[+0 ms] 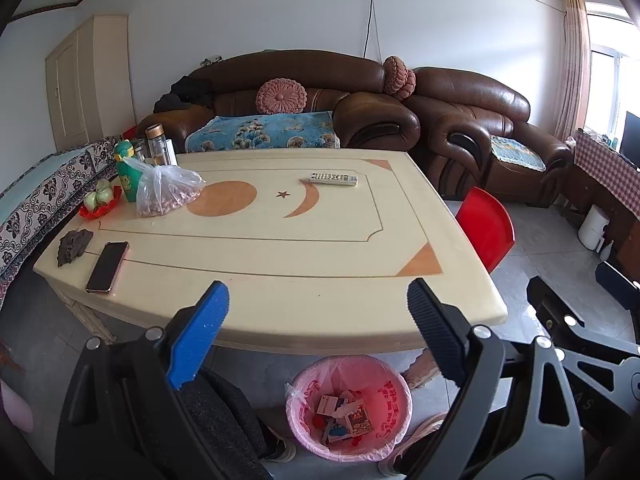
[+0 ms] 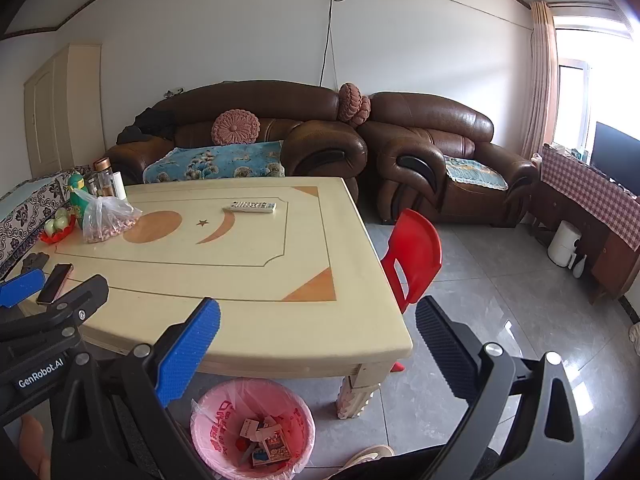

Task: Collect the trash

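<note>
Both your left gripper (image 1: 318, 300) and right gripper (image 2: 318, 316) hang wide and empty above the table (image 1: 280, 280) edge, trash sitting in the pink-lined bin (image 2: 252, 430) below, so risk: mistaking phone (image 1: 107, 266) or remote (image 1: 333, 178) for trash.

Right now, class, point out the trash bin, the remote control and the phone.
trash bin (image 1: 394, 392): left wrist view, on the pink liner at its right rim.
remote control (image 1: 333, 179): left wrist view, on the middle of its keypad.
phone (image 1: 107, 266): left wrist view, on the middle of its dark screen.
</note>
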`<state>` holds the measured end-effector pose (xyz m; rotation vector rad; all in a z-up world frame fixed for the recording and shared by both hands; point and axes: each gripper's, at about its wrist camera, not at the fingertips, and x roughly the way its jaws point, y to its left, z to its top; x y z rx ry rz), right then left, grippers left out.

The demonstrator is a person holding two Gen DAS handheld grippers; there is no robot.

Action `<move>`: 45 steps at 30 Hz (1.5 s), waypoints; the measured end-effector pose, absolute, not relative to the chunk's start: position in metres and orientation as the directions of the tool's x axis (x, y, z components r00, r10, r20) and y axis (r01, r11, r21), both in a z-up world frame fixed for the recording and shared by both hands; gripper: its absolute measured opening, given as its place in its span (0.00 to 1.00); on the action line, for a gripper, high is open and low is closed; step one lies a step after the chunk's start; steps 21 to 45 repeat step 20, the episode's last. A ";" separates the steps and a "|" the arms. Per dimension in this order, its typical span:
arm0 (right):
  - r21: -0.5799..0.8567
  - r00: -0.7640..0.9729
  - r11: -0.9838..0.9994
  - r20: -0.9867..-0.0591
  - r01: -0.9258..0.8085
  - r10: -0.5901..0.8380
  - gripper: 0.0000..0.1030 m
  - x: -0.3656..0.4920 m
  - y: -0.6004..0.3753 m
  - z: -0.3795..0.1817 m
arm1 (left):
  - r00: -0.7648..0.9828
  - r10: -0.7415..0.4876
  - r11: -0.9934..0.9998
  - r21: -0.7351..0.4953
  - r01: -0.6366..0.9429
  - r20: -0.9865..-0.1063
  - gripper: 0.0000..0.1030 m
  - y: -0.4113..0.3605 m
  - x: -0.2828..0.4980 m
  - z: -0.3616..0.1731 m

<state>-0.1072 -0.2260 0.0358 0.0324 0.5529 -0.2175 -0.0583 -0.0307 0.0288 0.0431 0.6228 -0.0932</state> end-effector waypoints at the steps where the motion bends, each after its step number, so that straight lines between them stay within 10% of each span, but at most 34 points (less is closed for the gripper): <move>1: -0.027 0.828 0.977 -0.525 0.214 -0.195 0.93 -0.107 -0.226 0.035 | 0.810 -0.073 0.995 0.015 0.101 -0.581 0.86 -0.031 -0.058 0.029; 45: -0.021 0.824 0.974 -0.530 0.225 -0.202 0.93 -0.106 -0.228 0.031 | 0.809 -0.037 0.996 0.047 0.080 -0.586 0.87 -0.035 -0.059 0.029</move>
